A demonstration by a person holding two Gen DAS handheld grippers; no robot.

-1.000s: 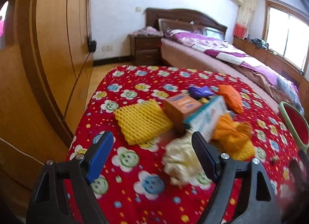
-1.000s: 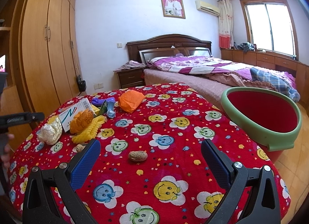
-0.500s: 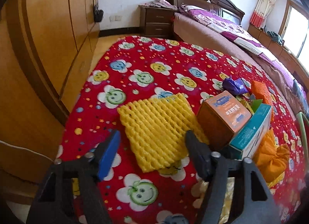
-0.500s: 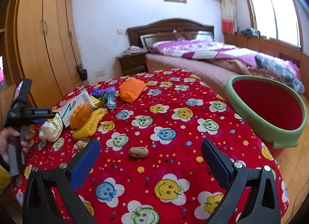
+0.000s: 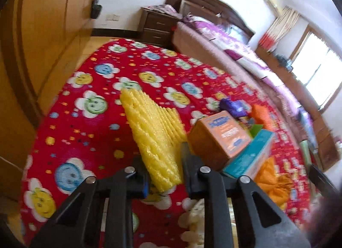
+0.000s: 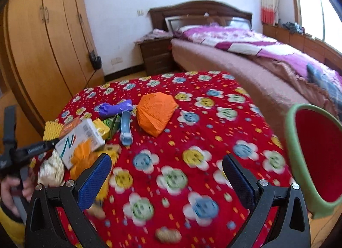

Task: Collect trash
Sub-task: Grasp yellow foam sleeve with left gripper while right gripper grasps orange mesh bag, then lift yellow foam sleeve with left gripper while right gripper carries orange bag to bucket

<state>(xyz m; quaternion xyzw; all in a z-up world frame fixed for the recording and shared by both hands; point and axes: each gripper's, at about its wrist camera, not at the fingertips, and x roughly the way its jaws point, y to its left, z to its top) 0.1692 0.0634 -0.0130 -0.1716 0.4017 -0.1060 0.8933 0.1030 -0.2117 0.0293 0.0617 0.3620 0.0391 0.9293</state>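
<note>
L tool (image 5: pixel 163 162) just closed on yellow foam net sleeve (image 5: pixel 154 138), lifted off desk (image 5: pixel 85 132); R tool (image 6: pixel 166 175) wide, empty.

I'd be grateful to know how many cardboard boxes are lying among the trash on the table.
2, though the pile may hide more: an orange box beside the yellow foam net, and a teal-sided white box leaning against it on the side away from the net.

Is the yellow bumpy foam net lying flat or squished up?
Squished up: the left gripper has just been closing on the yellow foam net, which stands pinched into folds.
</note>
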